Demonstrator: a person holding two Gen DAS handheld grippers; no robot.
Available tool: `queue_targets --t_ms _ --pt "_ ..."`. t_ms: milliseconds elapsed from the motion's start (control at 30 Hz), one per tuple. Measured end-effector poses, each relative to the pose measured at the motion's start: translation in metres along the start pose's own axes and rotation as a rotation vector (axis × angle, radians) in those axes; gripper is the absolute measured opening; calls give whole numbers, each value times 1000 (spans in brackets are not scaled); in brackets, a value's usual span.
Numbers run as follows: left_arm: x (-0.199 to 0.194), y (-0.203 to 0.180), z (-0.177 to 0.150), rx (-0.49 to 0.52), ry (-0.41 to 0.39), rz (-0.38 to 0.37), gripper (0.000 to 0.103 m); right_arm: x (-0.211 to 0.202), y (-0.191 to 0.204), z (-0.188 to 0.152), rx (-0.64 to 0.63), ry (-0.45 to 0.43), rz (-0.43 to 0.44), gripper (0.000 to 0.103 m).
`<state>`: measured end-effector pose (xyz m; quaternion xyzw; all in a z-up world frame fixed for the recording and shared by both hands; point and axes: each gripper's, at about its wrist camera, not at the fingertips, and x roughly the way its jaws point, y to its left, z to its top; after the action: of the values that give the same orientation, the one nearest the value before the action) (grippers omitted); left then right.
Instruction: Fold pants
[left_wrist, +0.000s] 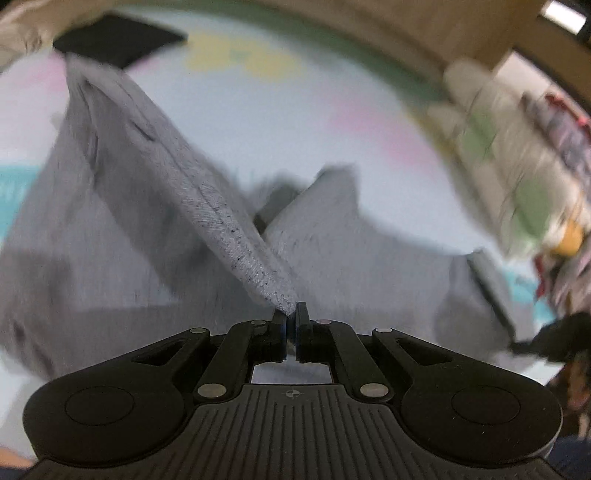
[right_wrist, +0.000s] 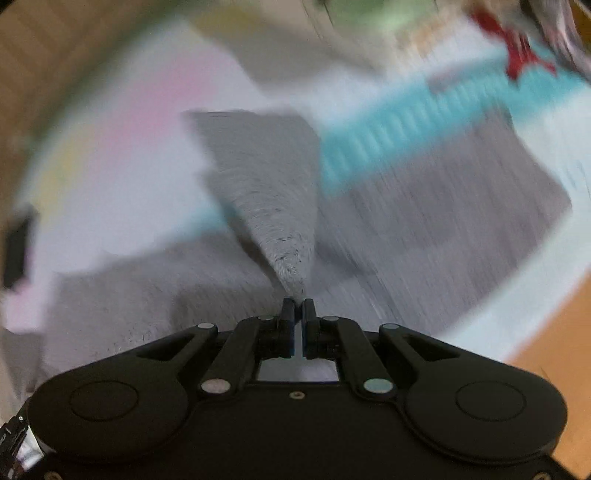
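Note:
Grey pants (left_wrist: 122, 206) lie on a pale pastel mat (left_wrist: 280, 110). My left gripper (left_wrist: 291, 312) is shut on a hemmed edge of the pants and holds it lifted, the cloth stretching up and to the left. In the right wrist view my right gripper (right_wrist: 298, 306) is shut on another lifted corner of the grey pants (right_wrist: 273, 206), with the rest spread flat on the mat below. Both views are blurred by motion.
A black flat object (left_wrist: 118, 37) lies at the far left of the mat. A pile of clothes (left_wrist: 517, 162) sits to the right. The mat has a teal stripe (right_wrist: 406, 129). Wooden floor (right_wrist: 554, 332) shows past the mat's edge.

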<state>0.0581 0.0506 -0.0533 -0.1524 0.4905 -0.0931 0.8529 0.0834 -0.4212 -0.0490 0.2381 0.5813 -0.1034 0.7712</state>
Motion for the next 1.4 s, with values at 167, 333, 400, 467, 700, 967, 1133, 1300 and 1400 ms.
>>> queue_targets --t_ms 167,333,400,467,700,967,1133,1300,1400 --pt "34 4 -11 49 95 75 5 -3 3 -11 -36 -42 -117 21" --pt "43 7 -9 26 75 57 6 -32 33 -12 -123 -210 -105 65" --pt "45 4 -10 35 65 58 6 -26 57 -13 -195 -249 -134 64" --pt "38 12 -18 39 56 55 6 -11 82 -13 -264 -270 -162 64" --pt "32 19 -30 36 55 47 6 54 135 -10 -415 -283 -312 60" --pt "30 21 -29 34 56 50 6 30 100 5 -275 -279 -274 2" --pt "31 19 -29 42 53 57 6 -34 9 20 -36 -363 -251 2" --pt "30 17 -31 54 48 66 6 -37 -70 24 133 -323 -273 5" --pt "31 15 -31 56 47 76 6 -32 -57 16 50 -330 -235 19"
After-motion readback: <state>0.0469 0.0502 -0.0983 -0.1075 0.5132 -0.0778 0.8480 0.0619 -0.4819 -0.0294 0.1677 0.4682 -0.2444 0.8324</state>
